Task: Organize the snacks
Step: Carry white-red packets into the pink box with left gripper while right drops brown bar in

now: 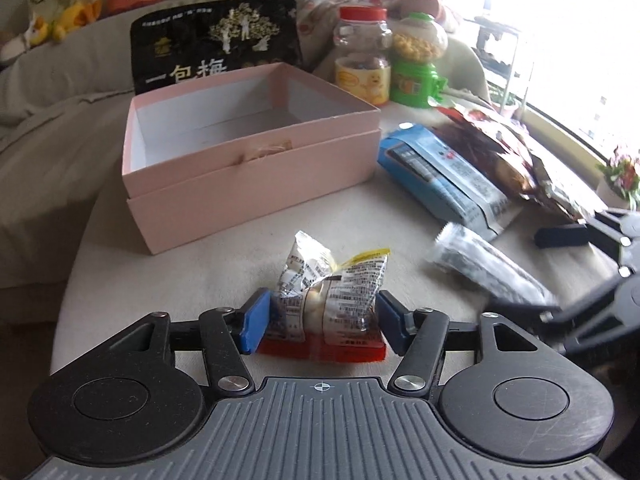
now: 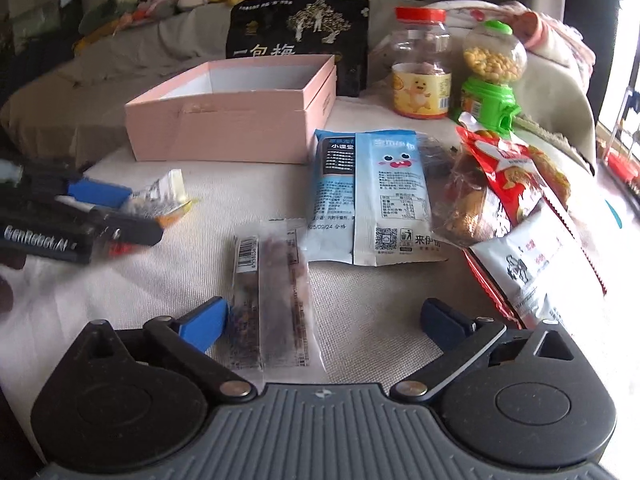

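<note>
My left gripper (image 1: 320, 318) sits low over the cream cloth (image 1: 192, 280), its blue pads pinching a small clear-wrapped snack packet (image 1: 332, 284) with a red end, in front of the pink box (image 1: 248, 152). The box stands open toward the back left, its white inside showing. Behind it leans a black pouch (image 1: 216, 44). Right of centre a long clear packet (image 2: 272, 292) of dark pieces lies flat between the spread fingers of my right gripper (image 2: 324, 322), against the left pad only. Beyond it lies a blue packet (image 2: 372, 196), then red-and-white bags (image 2: 516, 216) at far right. A red-lidded jar (image 2: 420, 68) and a green candy dispenser (image 2: 490, 76) stand behind.
</note>
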Tool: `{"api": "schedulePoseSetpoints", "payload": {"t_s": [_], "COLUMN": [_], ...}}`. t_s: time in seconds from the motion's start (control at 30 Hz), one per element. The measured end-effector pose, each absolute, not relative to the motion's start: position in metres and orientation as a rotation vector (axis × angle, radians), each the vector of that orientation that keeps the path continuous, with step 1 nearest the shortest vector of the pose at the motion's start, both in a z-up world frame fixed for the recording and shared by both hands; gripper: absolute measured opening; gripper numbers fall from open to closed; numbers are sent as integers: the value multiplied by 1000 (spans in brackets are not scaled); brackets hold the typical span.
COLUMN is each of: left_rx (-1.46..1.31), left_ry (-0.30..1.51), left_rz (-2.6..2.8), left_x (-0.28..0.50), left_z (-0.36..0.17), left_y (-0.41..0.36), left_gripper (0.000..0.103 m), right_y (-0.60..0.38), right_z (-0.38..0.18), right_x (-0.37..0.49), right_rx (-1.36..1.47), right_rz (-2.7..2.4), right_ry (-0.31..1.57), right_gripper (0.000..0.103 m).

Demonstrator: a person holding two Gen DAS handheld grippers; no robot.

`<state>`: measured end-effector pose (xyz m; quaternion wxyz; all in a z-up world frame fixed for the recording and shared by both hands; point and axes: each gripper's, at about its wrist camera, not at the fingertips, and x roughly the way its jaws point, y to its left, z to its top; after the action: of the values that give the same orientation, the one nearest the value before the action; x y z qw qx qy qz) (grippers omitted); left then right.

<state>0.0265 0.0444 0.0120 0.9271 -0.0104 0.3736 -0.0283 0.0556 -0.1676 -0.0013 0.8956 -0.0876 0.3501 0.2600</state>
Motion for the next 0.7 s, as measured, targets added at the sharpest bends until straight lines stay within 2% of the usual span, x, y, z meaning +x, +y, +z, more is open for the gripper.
{"api": "schedulePoseSetpoints", "payload": {"t_s": [0.43,0.5,0.57,0.7], "left_rx": [-106,-107,-114,-102], "left_ry": [689,700,734,774], "left_rz": [-28,-29,-36,-63], "left_x": [57,53,41,6], "left_z": [1,3,7,14], "left_y": [61,60,58,53], "left_gripper": [69,68,67,67], "right_y": [-168,-168,-166,-155], "right_z": [0,2,5,9], "right_x": [56,54,51,53], "right_rx": [-197,-196,-188,-180], "right_rz": [559,562,567,589], "right_ry": [731,718,702,699], "right_gripper": [102,95,83,65]}}
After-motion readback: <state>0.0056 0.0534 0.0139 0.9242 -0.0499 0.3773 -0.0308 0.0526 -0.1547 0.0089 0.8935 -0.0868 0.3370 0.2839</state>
